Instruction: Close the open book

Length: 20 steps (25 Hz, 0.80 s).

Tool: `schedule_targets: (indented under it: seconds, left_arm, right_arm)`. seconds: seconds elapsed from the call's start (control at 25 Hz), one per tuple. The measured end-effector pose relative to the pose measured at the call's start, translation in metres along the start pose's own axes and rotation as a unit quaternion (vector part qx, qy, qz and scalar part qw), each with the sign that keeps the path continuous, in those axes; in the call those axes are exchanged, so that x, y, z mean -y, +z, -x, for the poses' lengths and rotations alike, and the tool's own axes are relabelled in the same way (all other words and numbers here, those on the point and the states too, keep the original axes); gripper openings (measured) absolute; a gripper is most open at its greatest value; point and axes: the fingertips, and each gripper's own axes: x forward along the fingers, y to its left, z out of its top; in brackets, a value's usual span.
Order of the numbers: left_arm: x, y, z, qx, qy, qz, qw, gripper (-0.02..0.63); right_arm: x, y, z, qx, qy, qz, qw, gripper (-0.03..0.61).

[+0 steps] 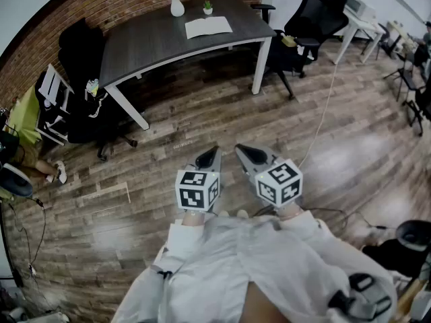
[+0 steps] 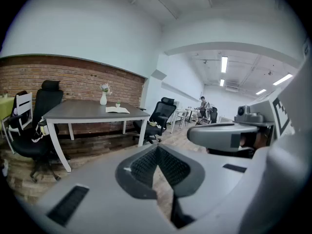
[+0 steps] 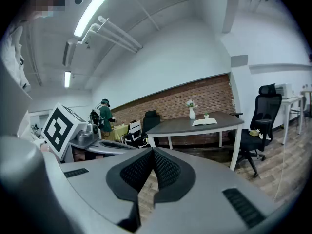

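Note:
An open white book (image 1: 209, 26) lies flat on a dark grey table (image 1: 155, 42) far ahead across the wooden floor. It shows small in the left gripper view, the book (image 2: 117, 110), and in the right gripper view, the book (image 3: 204, 122). My left gripper (image 1: 214, 151) and right gripper (image 1: 240, 149) are held side by side close to my body, well short of the table. Both are shut with nothing between the jaws; the left gripper (image 2: 156, 149) and the right gripper (image 3: 152, 151) point toward the table.
A white vase with flowers (image 1: 176, 0) and a small potted plant (image 1: 207, 7) stand behind the book. Black office chairs (image 1: 308, 25) flank the table, one chair (image 1: 84, 86) at its left. A cable (image 1: 322, 116) runs over the floor. A person (image 3: 104, 118) stands at the far left.

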Motion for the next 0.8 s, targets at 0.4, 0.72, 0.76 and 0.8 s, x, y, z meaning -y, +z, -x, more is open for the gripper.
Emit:
schedule_targets:
  seconds: [0.4,0.72,0.76,0.8]
  left_arm:
    - [0.0,0.003,-0.008,-0.002,0.001,0.0,1.0,0.005]
    - [0.008,0.02,-0.013,0.061,-0.011,0.017,0.9979,0.005]
    - [0.011,0.022,-0.012,0.071,-0.014,0.02,0.9972,0.006]
    - [0.015,0.023,-0.013,0.076,-0.022,0.018,0.9967,0.005]
  right_arm:
    - [0.008,-0.005,-0.004,-0.017,-0.005,0.006,1.0,0.006]
    - [0.017,0.007,0.001,0.02,-0.01,0.005,1.0,0.006]
    - [0.019,0.009,0.003,0.028,-0.008,0.001,1.0,0.006]
    - [0.021,0.01,0.006,0.033,-0.005,-0.004,0.999,0.006]
